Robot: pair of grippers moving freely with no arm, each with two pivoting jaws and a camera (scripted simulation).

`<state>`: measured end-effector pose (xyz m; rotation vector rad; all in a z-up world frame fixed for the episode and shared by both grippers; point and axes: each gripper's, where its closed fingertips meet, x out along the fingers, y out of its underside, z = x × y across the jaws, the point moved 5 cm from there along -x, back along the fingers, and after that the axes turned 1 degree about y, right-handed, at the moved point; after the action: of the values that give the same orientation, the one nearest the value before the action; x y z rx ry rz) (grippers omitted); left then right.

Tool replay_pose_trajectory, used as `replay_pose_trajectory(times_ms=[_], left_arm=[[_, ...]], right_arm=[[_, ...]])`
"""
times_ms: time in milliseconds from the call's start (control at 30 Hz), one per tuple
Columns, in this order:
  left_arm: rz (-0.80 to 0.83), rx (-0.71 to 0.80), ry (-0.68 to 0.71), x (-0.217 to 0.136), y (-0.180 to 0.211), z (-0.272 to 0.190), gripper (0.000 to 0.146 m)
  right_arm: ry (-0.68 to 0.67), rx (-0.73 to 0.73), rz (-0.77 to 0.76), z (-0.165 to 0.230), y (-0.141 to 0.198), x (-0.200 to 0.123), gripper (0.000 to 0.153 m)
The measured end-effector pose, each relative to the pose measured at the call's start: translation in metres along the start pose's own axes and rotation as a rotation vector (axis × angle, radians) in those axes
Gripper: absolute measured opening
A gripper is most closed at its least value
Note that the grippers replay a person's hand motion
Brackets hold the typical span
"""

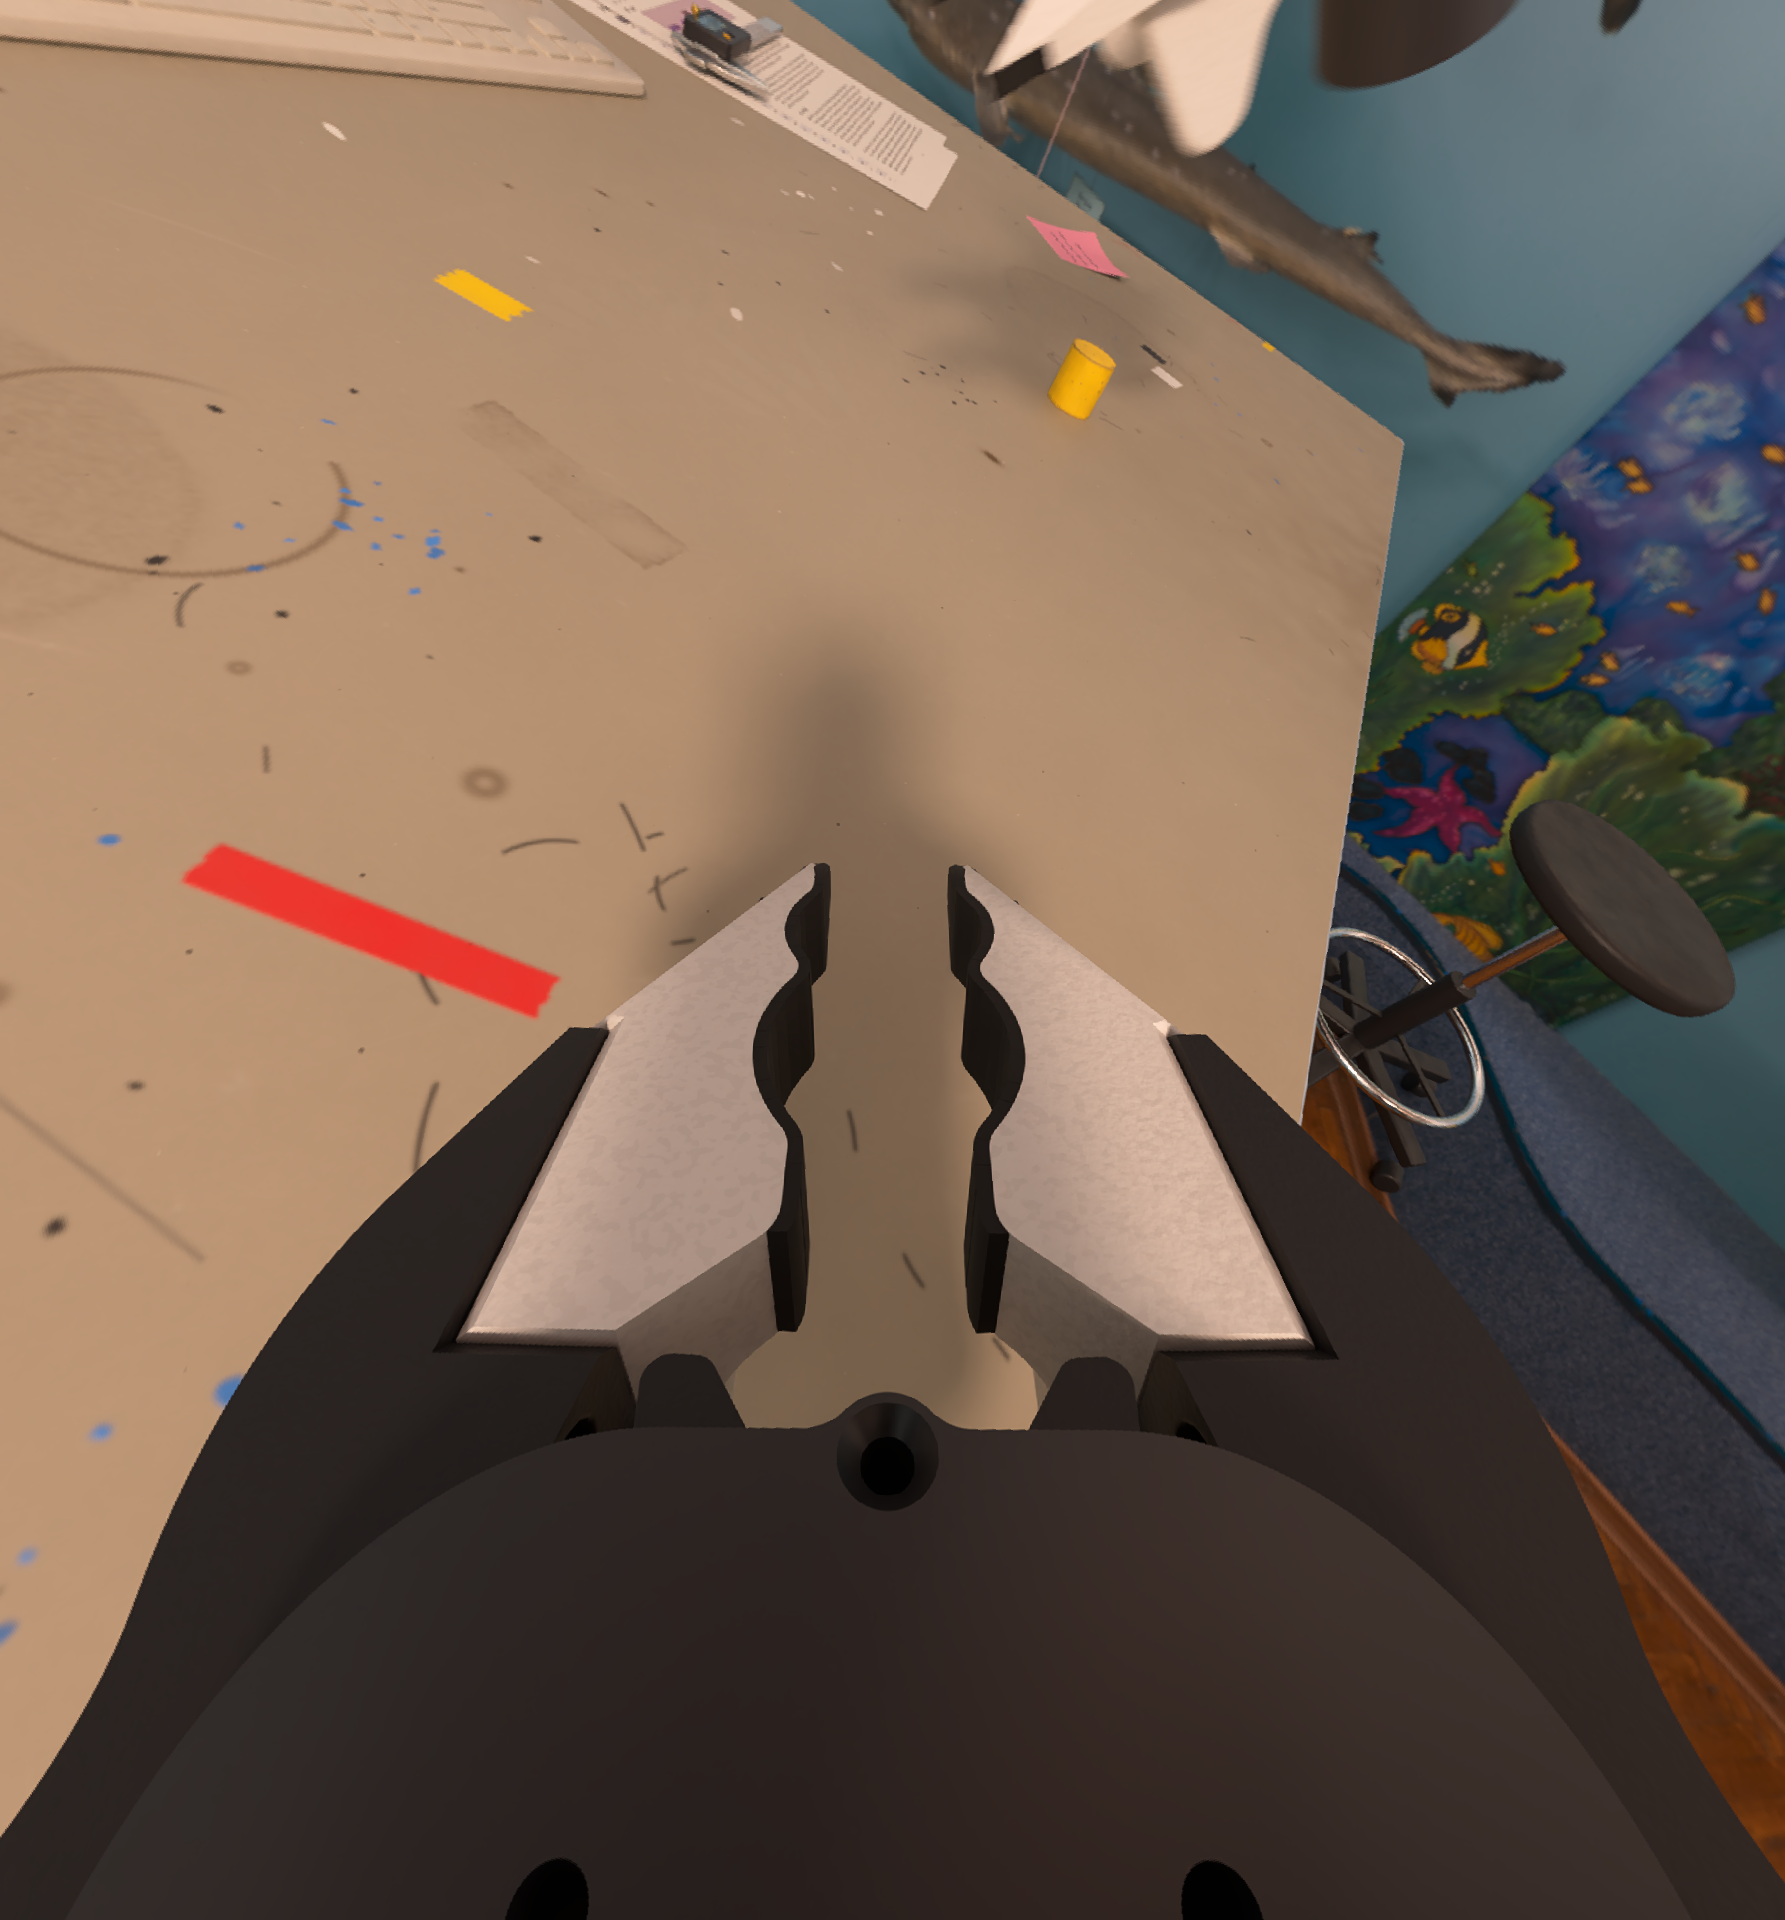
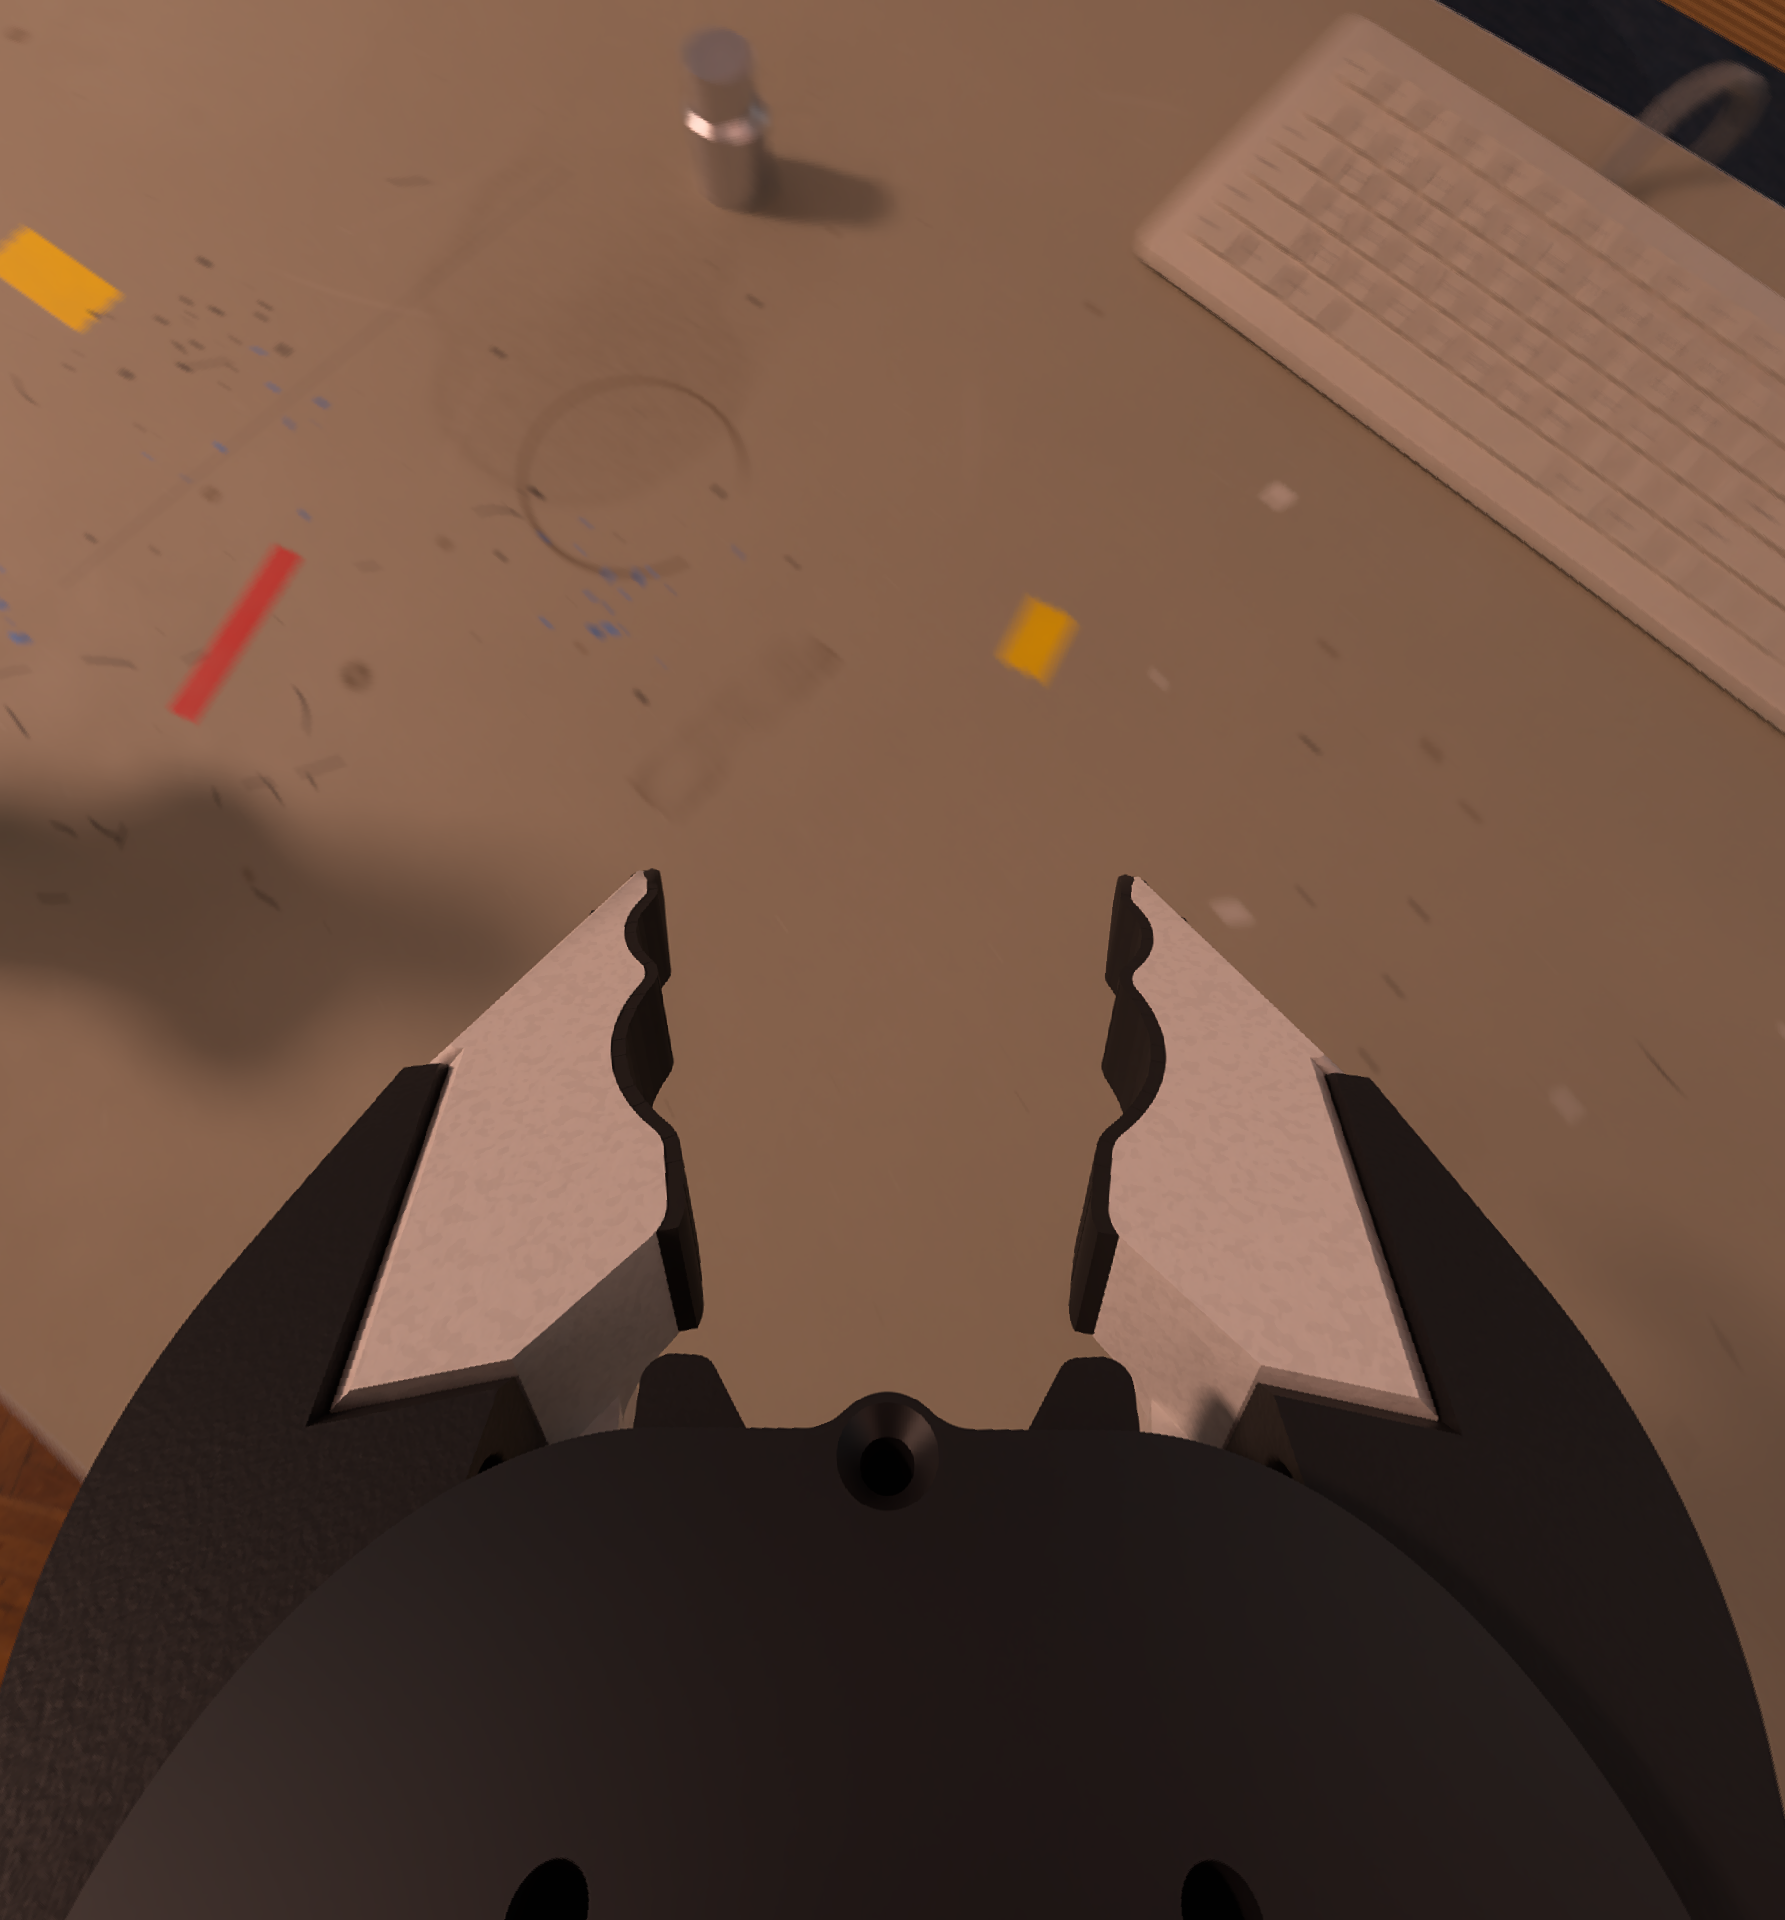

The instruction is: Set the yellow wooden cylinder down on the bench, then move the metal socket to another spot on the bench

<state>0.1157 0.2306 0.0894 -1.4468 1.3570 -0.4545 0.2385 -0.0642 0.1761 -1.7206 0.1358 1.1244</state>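
From my right gripper's camera, the far things look fuzzy. The metal socket [image 2: 727, 125] is soft and gray, and I cannot tell what its top end is like. The white keyboard [image 2: 1553, 353] is blurry too, so I cannot make out its keys, and its right end runs off the picture. The yellow tape [image 2: 49, 278] has smeared edges. From my left gripper's camera, the keyboard [image 1: 348, 36] is cut off by the top edge. A small dark gadget [image 1: 716, 31] on the paper sheet [image 1: 857, 125] is too tiny to name. The gray fish shape [image 1: 1283, 223] is partly covered by a blurry white thing [image 1: 1158, 52] in front of it.
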Motion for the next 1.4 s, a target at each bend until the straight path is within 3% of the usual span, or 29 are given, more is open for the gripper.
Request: replay_pose_trajectory(times_ms=[267,533,900,1167,1400], left_arm=[[-0.034,-0.010,-0.051,-0.028,0.009,-0.004,0.023],[-0.066,-0.053,-0.091,-0.054,0.024,0.002,0.023],[-0.095,-0.086,-0.064,-0.062,0.025,0.015,0.023],[-0.103,-0.085,-0.051,-0.067,0.023,0.022,0.023],[-0.094,-0.085,-0.039,-0.067,0.023,0.024,0.023]], right_arm=[[0.022,-0.150,-0.165,0.071,-0.079,0.149,0.092],[-0.050,-0.171,-0.280,0.093,-0.126,0.234,0.092],[0.076,-0.042,-0.218,0.081,-0.153,0.294,0.088],[0.177,-0.122,-0.172,0.075,-0.164,0.313,0.084],[0.178,-0.152,-0.151,0.080,-0.172,0.325,0.065]])
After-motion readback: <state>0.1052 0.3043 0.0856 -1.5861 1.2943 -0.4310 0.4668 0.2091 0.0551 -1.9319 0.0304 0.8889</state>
